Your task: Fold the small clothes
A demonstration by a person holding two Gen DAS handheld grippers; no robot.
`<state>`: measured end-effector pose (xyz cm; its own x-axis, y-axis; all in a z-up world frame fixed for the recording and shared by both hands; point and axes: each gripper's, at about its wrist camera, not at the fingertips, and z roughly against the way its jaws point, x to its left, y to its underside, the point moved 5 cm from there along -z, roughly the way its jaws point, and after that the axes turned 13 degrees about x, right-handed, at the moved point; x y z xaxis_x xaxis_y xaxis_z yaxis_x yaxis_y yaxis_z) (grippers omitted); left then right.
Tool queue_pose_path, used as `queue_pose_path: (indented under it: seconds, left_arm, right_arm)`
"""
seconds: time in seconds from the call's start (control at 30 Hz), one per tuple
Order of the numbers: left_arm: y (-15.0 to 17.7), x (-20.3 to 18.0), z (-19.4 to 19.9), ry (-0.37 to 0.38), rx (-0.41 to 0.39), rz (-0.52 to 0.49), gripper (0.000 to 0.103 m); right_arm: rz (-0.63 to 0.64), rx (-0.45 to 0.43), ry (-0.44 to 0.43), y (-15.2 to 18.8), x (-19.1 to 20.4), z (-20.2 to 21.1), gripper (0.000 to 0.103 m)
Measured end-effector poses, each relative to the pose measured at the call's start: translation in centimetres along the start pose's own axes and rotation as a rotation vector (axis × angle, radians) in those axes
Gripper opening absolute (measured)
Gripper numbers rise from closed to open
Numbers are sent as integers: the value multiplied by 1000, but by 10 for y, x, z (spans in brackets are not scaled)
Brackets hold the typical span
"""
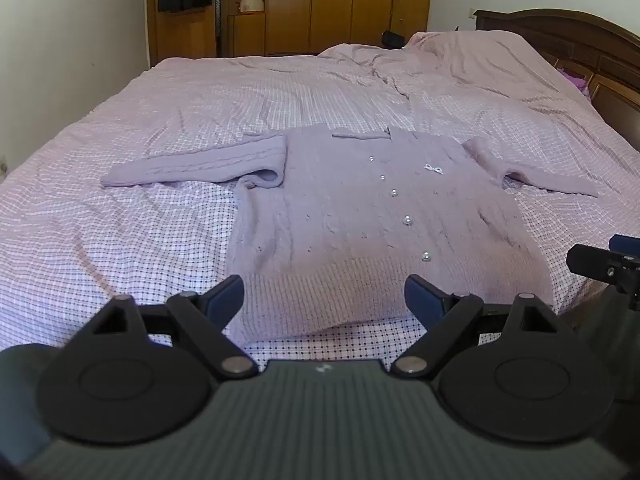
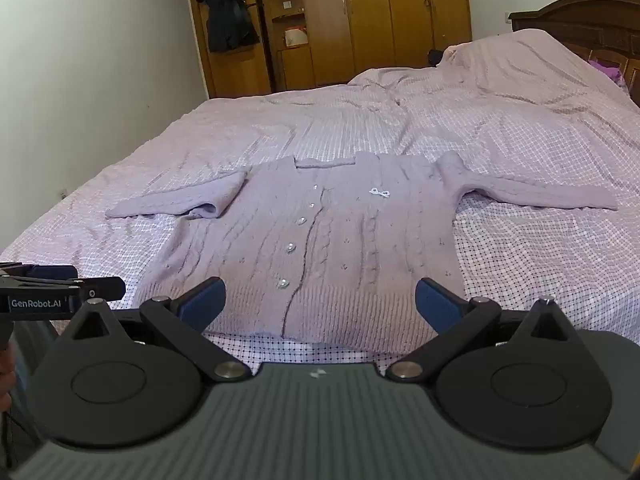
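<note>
A small lilac knitted cardigan (image 1: 340, 208) (image 2: 320, 232) lies flat on the bed, front up, with pearl buttons (image 1: 407, 220) down the middle and both sleeves spread sideways. My left gripper (image 1: 324, 300) hovers open just short of the cardigan's hem, nothing between its blue pads. My right gripper (image 2: 320, 304) is also open before the hem, with empty jaws. Each gripper shows at the edge of the other's view: the right one (image 1: 608, 268) at the right, the left one (image 2: 60, 292) at the left.
The bed carries a pale checked sheet (image 1: 120, 240) with a rumpled stretch toward the dark wooden headboard (image 1: 580, 40) at the right. A wooden wardrobe (image 2: 380, 20) stands behind, with a dark garment (image 2: 228, 20) hanging on it. A white wall (image 2: 80, 80) runs along the left.
</note>
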<state>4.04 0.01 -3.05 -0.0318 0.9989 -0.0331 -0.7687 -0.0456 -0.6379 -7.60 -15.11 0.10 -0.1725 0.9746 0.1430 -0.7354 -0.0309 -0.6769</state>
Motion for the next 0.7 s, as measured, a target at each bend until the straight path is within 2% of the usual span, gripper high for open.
queue_pose_path:
  seconds: [0.27, 0.4, 0.7]
  left_arm:
    - [0, -3, -1, -5, 7, 12, 89]
    - [3, 2, -5, 9, 11, 9, 89]
    - [5, 0, -6, 10, 12, 5, 89]
  right_arm:
    - [2, -16, 14, 0, 1, 4, 103]
    - [-3, 17, 0, 0, -1, -5, 103]
    - [1, 30, 5, 0, -2, -8, 103]
